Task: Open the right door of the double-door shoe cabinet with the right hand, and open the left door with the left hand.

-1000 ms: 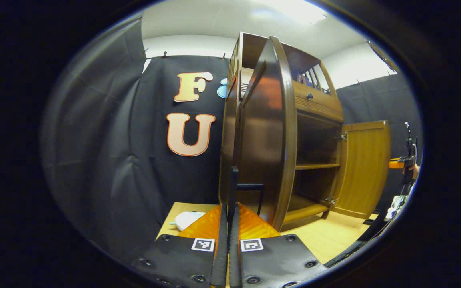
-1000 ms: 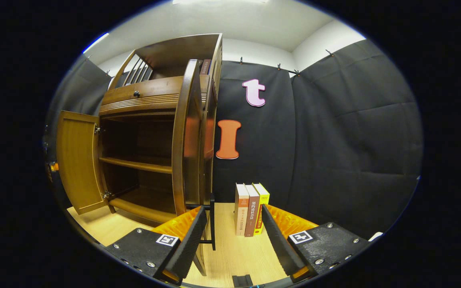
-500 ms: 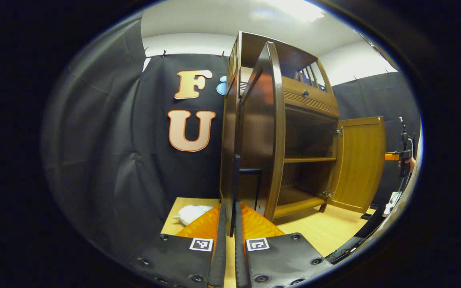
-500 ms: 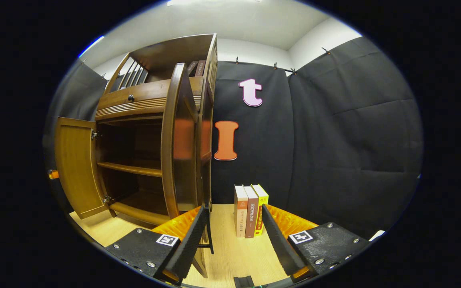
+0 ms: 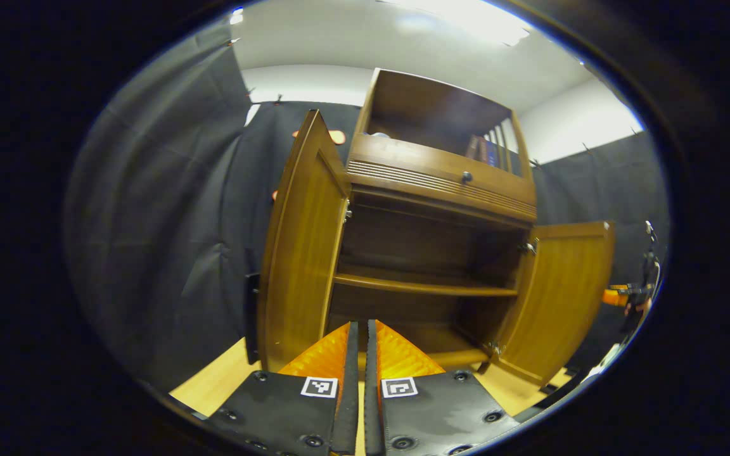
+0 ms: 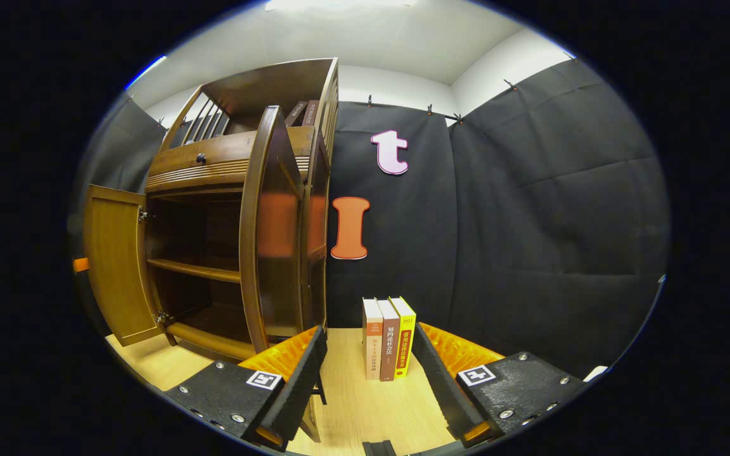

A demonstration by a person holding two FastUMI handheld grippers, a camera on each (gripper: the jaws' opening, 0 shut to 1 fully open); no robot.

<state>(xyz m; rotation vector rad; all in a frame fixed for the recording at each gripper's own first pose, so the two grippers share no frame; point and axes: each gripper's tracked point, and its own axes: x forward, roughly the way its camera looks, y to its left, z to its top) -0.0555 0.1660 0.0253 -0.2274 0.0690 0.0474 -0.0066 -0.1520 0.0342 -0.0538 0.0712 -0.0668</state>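
The brown wooden shoe cabinet (image 5: 431,180) stands with both doors swung out. In the left gripper view the left door (image 5: 301,253) is wide open with its black handle (image 5: 251,316) on the outer side, and the right door (image 5: 561,297) hangs open too. My left gripper (image 5: 360,329) is shut with nothing in it, pointing at the bare inner shelf (image 5: 422,286). In the right gripper view the right door (image 6: 273,234) is edge-on. My right gripper (image 6: 368,348) is open, its left finger (image 6: 305,367) beside the door's black handle (image 6: 322,394).
Three upright books (image 6: 388,339) stand on the light wooden tabletop (image 6: 352,405) right of the cabinet, straight ahead of the right gripper. Black cloth walls close in behind and at both sides. Books also sit in the cabinet's top compartment (image 6: 305,113).
The left gripper has come off the left door's handle and turned from the door's edge to face the open cabinet. The right door swung slightly farther; the right gripper stays open.
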